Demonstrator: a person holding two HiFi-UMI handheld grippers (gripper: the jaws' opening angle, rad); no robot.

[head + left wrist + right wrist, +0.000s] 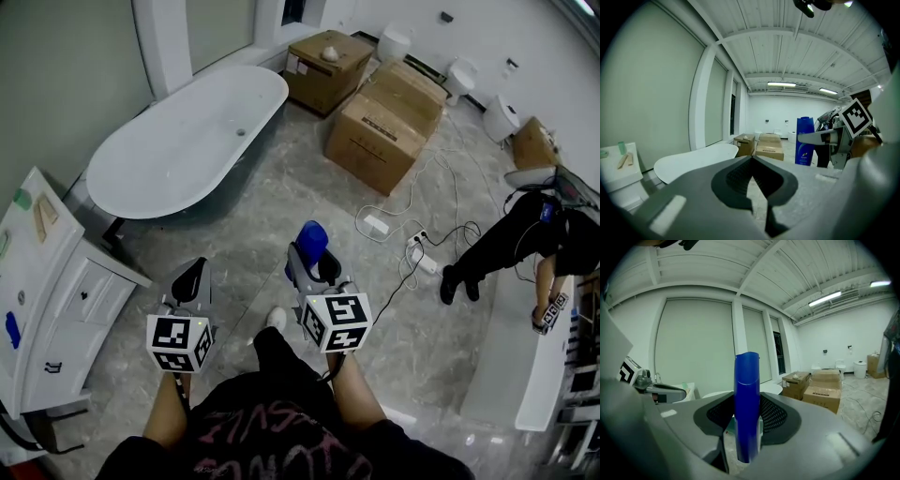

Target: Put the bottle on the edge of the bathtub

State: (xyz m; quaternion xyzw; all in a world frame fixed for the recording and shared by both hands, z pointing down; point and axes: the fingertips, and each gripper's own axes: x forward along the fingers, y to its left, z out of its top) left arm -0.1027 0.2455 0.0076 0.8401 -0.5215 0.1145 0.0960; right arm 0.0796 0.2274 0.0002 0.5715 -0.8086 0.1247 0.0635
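Observation:
A tall blue bottle [312,239] stands upright between the jaws of my right gripper [315,269], which is shut on it above the tiled floor. The right gripper view shows the bottle [746,394] clamped by both ribbed pads. My left gripper [190,278] hangs beside it on the left, shut with nothing in it; its jaws meet in the left gripper view [752,164]. From there the bottle [805,140] appears at the right. The white oval bathtub [187,141] lies ahead to the left, well apart from both grippers, its rim [696,159] bare.
A white cabinet [47,291] stands close at the left. Cardboard boxes [384,122] sit beyond the tub's far end. A power strip with cables [417,253] lies on the floor at the right, where a person [511,244] bends over. Toilets [459,75] line the back wall.

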